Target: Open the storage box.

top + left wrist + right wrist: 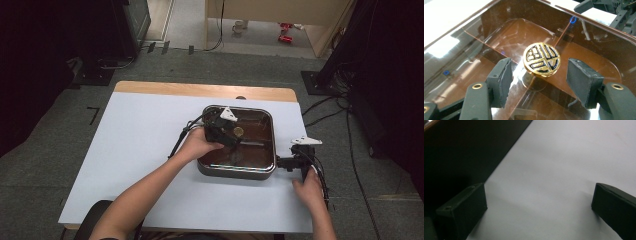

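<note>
White surface (140,150) is carrying a square pan (272,131) with a brown glass lid (257,125), sitting right of centre. The lid's gold knob (238,132) is sitting at the lid's middle. Left hand-held gripper (226,131) is hanging over the lid, knob lying at about 12 o'clock from it in the left gripper view, just ahead and between the two pads (502,77), gold knob (541,59) round so no long axis to align. Jaws are standing half-wide, both pads clear of the knob, nothing gripped yet. Right hand-held gripper (290,162) is resting on the surface at the pan's 4 o'clock corner, jaws wide, holding nothing; left one is clearly nearer. Next move probably needs a short push forward, then closing.
</note>
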Demonstrator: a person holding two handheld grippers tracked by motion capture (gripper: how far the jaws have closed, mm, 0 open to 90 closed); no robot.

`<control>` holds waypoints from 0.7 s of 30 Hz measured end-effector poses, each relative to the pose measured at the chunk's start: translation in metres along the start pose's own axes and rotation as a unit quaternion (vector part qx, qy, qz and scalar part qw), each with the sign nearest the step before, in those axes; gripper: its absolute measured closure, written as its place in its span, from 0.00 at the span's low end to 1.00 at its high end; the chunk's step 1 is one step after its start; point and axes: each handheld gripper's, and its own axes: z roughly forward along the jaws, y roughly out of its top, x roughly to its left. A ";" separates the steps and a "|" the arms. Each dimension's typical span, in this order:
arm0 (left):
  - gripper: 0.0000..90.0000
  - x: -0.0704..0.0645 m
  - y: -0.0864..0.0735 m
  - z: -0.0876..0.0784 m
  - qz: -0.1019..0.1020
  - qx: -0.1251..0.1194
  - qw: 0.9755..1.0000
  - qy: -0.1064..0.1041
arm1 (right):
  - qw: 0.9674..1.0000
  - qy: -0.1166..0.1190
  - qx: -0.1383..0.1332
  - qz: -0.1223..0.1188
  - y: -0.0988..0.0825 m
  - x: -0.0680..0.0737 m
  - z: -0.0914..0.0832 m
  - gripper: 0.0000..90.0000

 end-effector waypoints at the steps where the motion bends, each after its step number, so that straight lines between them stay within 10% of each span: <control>1: 0.44 0.000 0.000 0.000 0.000 -0.001 1.000 0.001 | 1.000 0.000 0.000 0.000 0.000 0.000 0.000 0.00; 21: 0.66 0.000 -0.002 -0.003 -0.028 -0.011 0.999 -0.010 | 1.000 0.000 0.000 -0.001 0.000 0.000 0.000 0.00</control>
